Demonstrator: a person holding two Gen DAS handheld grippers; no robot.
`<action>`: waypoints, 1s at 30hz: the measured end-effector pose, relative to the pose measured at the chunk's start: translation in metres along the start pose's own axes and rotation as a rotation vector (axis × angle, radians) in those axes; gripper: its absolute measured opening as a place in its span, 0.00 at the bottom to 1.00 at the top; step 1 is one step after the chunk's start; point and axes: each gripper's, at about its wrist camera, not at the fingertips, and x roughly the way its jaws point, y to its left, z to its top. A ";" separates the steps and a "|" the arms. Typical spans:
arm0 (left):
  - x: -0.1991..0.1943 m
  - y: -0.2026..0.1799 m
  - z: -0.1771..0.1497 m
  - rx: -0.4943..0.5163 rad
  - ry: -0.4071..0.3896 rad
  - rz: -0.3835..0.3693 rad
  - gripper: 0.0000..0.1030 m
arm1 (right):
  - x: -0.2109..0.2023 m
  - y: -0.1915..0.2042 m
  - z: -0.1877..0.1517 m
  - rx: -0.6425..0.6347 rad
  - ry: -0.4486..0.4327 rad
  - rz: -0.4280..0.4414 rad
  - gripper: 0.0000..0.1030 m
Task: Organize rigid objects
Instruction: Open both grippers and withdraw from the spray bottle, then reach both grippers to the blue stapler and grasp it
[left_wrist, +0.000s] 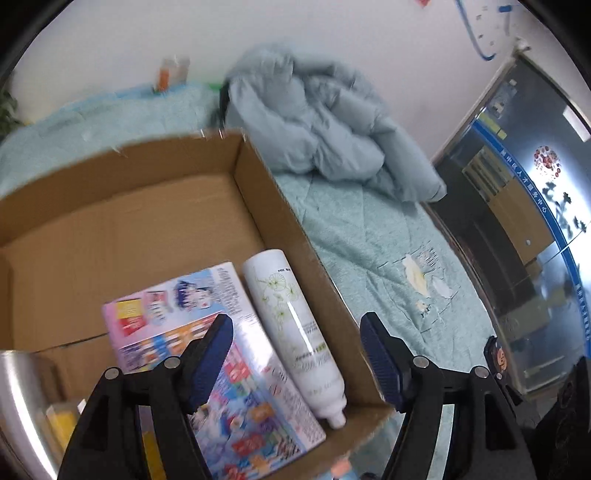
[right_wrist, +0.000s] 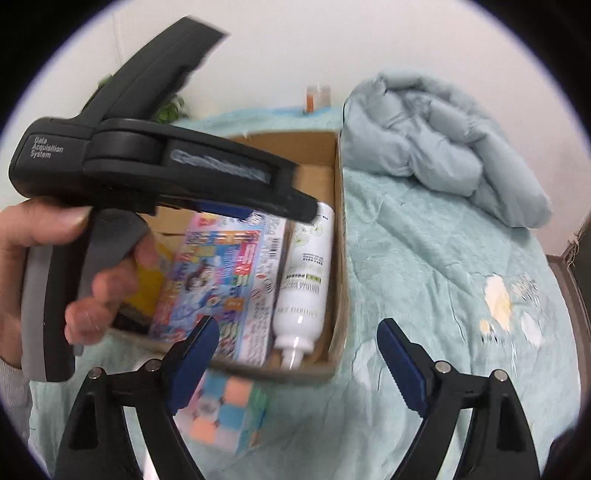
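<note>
A cardboard box (left_wrist: 258, 184) (right_wrist: 341, 236) stands on the bed. Inside it lie a flat colourful printed pack (left_wrist: 236, 369) (right_wrist: 221, 273) and, beside it along the right wall, a white bottle (left_wrist: 291, 325) (right_wrist: 306, 273) with its nozzle toward me. My left gripper (left_wrist: 295, 326) hangs open over the pack and bottle, touching neither. In the right wrist view a hand (right_wrist: 44, 251) holds that left gripper (right_wrist: 273, 212) above the box. My right gripper (right_wrist: 298, 326) is open in front of the box's near wall. Below it, a pack of pastel squares (right_wrist: 225, 417) lies on the bedspread.
A steel cup (left_wrist: 14, 398) and a yellow item (left_wrist: 62, 424) (right_wrist: 147, 288) sit at the box's left side. The teal bedspread (left_wrist: 369, 240) (right_wrist: 424, 295) stretches right of the box. A crumpled grey-blue duvet (left_wrist: 325, 122) (right_wrist: 436, 140) lies behind. A dark glass panel (left_wrist: 517, 221) borders the bed.
</note>
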 end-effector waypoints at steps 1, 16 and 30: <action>-0.020 -0.002 -0.011 0.021 -0.055 0.024 0.69 | -0.008 0.003 -0.007 0.005 -0.014 0.000 0.94; -0.266 0.030 -0.224 -0.054 -0.459 0.433 0.05 | -0.074 0.044 -0.084 0.054 -0.179 0.010 0.52; -0.271 0.012 -0.312 -0.102 -0.496 0.454 0.99 | -0.101 0.084 -0.129 -0.060 -0.187 -0.081 1.00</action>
